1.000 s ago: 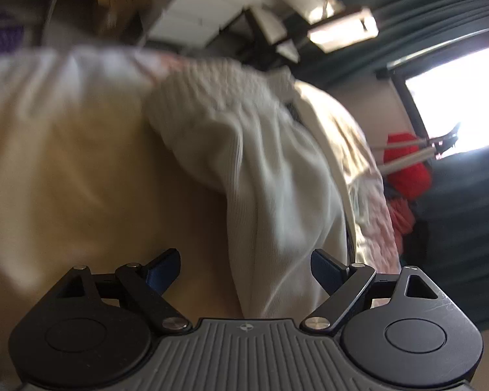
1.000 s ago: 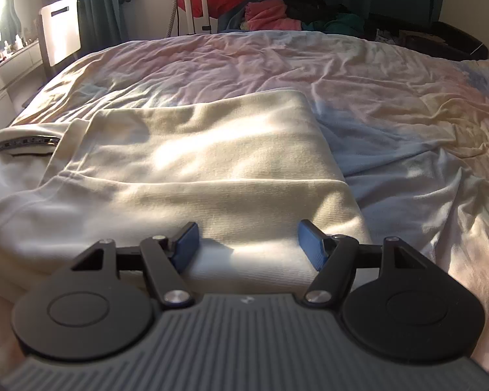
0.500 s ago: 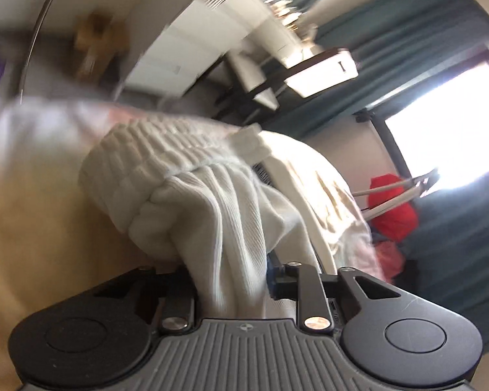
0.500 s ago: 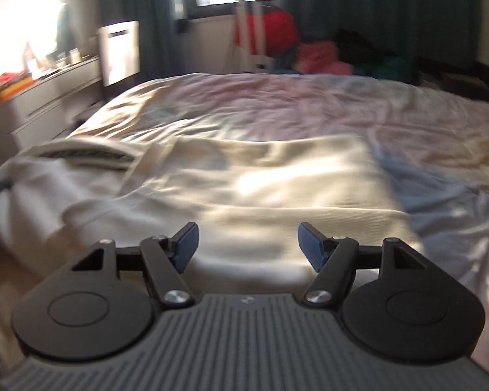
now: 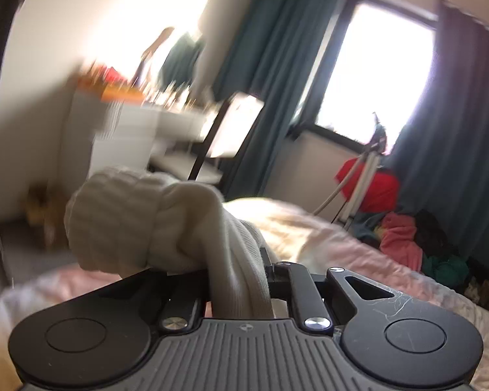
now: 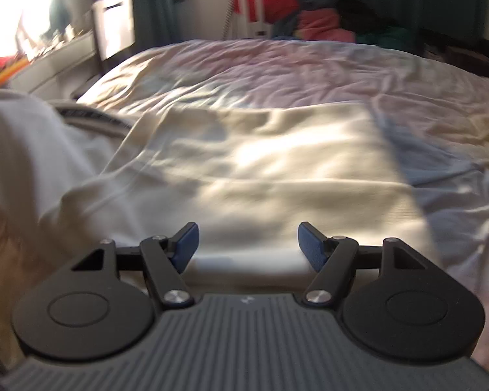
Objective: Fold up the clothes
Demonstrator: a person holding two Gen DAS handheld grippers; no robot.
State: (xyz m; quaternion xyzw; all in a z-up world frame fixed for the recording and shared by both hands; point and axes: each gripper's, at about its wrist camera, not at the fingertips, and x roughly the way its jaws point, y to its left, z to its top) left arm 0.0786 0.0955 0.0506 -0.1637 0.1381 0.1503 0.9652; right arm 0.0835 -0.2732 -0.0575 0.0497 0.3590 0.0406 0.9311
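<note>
Above the bed point(image 6: 277, 75), left tool point(image 5: 236, 280) pinches the sweater's point(image 6: 260, 169) cuff point(image 5: 120, 221), lifted clear. Right tool point(image 6: 247, 244) gapes wide, empty, over the hem. We judge: sleeve fold underway; next, lay the cuff across the sweater's body.

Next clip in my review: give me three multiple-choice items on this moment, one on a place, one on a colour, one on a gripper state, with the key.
1. Where does the cream garment lie?
A. on the bed
B. on a chair
C. on the floor

2. What colour are the curtains?
A. yellow
B. dark teal
C. white

3. What is the left gripper doing?
A. open above bare sheet
B. shut on nothing
C. shut on the ribbed cuff

Key:
1 A, it is spread flat on the bed, ahead of the open right gripper.
2 B, the drapes beside the bright window are dark teal.
3 C, the ribbed cuff bulges out above the closed jaws, with cloth pinched between them.
</note>
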